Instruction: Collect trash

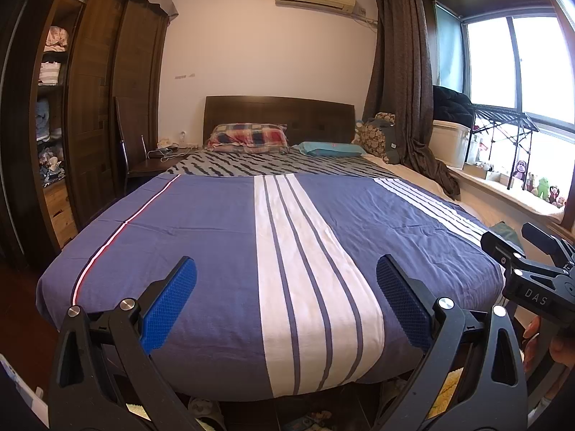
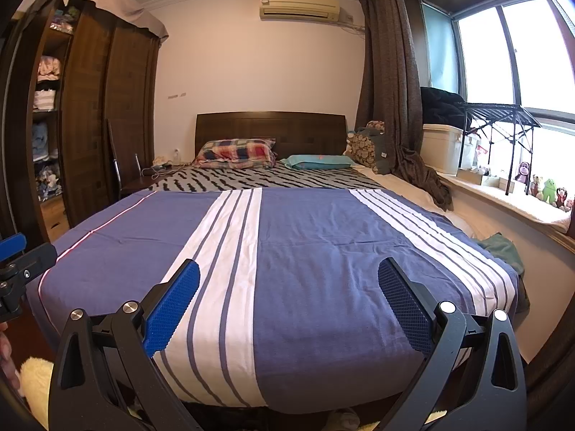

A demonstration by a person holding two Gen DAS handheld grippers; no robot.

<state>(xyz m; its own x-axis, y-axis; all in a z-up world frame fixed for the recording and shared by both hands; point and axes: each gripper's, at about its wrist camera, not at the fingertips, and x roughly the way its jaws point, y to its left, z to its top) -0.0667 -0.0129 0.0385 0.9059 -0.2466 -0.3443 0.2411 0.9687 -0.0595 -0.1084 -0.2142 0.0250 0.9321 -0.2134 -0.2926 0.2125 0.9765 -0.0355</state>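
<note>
1. Nearest, the left tongs (image 1: 285,300) and right tongs (image 2: 289,300) are held side by side at the foot of the bed, both spread wide and gripping nothing, which suggests a survey of the room rather than a grasp in progress.
2. Below them, the blue striped bedspread (image 2: 305,251) lies smooth and bare; no obvious trash shows on it, so the task's target cannot yet be pinned down from either view.
3. Off the bed's window side, a green cloth (image 2: 503,248) lies crumpled at the bedspread's edge; whether it counts as trash cannot be told.
4. Farther back, a plaid pillow (image 2: 235,152) and a teal pillow (image 2: 318,161) rest against the headboard (image 2: 269,125).
5. Farthest, the open wardrobe (image 1: 54,107) and the cluttered windowsill (image 2: 503,186) look the likelier places to search next.
</note>
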